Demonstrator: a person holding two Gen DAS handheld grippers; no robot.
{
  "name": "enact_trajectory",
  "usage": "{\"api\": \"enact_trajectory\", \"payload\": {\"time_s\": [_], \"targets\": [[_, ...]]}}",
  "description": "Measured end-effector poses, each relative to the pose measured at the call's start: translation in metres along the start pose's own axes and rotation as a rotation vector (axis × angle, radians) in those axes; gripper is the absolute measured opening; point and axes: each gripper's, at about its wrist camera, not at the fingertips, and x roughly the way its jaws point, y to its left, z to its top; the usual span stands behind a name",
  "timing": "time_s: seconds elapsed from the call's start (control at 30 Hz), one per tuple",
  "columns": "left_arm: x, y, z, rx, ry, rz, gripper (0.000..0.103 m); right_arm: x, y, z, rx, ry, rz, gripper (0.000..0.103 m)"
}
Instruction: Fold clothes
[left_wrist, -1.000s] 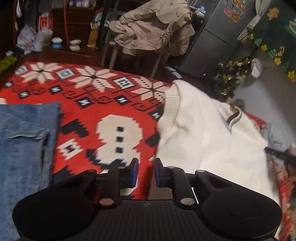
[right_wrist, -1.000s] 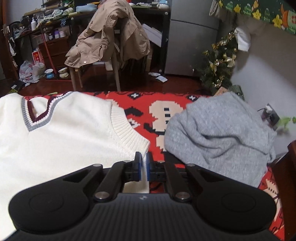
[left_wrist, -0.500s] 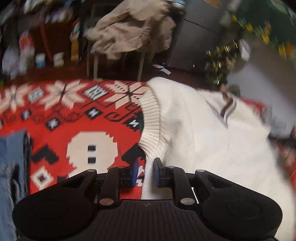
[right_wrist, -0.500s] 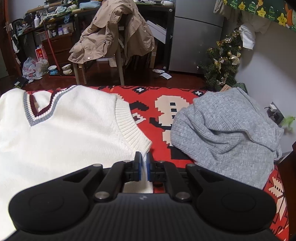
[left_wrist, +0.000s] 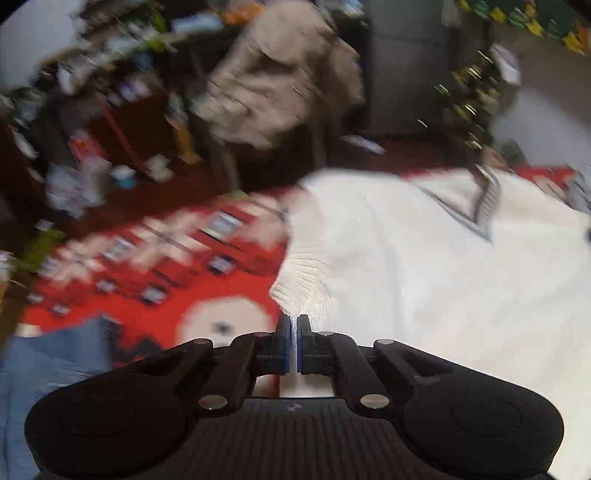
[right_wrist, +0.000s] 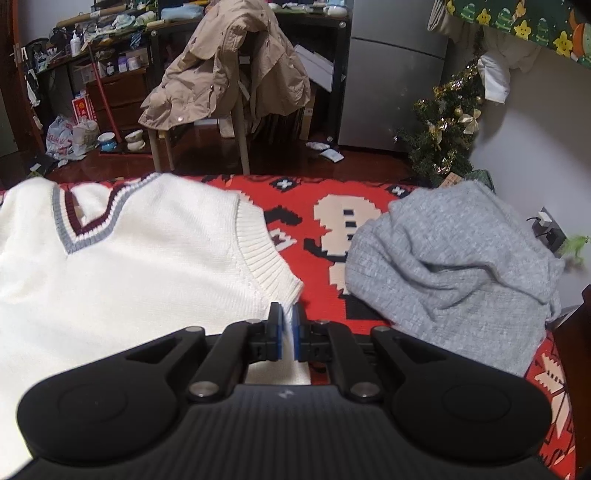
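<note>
A white knit vest (right_wrist: 140, 266) with a grey and maroon V-neck lies spread on a red patterned blanket (right_wrist: 321, 192). My right gripper (right_wrist: 287, 314) is shut on the vest's right armhole corner, white knit pinched between its blue pads. The left wrist view is blurred; there the same vest (left_wrist: 424, 273) fills the right half, and my left gripper (left_wrist: 293, 325) is shut on its left ribbed armhole edge.
A crumpled grey sweater (right_wrist: 454, 266) lies right of the vest. Blue jeans (left_wrist: 48, 369) lie at the left. Beyond the blanket stand a chair with a beige coat (right_wrist: 229, 74), a grey fridge (right_wrist: 391, 81) and a small Christmas tree (right_wrist: 443, 133).
My left gripper swung right from the bare blanket onto the vest's left armhole and shut on it. My right gripper stayed shut on the right corner and lifted slightly.
</note>
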Motion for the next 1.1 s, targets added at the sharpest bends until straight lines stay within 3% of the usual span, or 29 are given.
{"api": "enact_trajectory", "payload": {"time_s": [0.17,0.3,0.37,0.43,0.53,0.73,1.1], "targets": [[-0.004,0.021,0.005,0.01,-0.03,0.059,0.003,-0.015,-0.01,0.008,0.03,-0.038,0.013,0.005],[0.018,0.008,-0.006,0.094,-0.007,0.091,0.003,-0.004,-0.007,0.006,0.014,-0.005,0.004,0.005],[0.024,0.01,-0.008,0.067,0.015,0.082,0.006,0.003,-0.007,0.003,0.023,0.019,0.007,0.006],[0.02,0.019,-0.009,0.013,0.021,0.059,0.014,0.005,-0.009,0.0,0.038,0.026,0.018,0.006],[0.006,0.034,-0.011,-0.061,0.019,0.015,0.019,-0.011,-0.015,-0.002,0.066,-0.005,0.019,0.017],[-0.045,0.049,-0.031,-0.135,0.035,-0.089,0.025,-0.068,-0.016,-0.019,0.062,-0.016,0.081,0.017],[-0.12,0.053,-0.124,-0.256,0.267,-0.26,0.025,-0.161,-0.009,-0.111,0.113,0.176,0.188,0.017]]}}
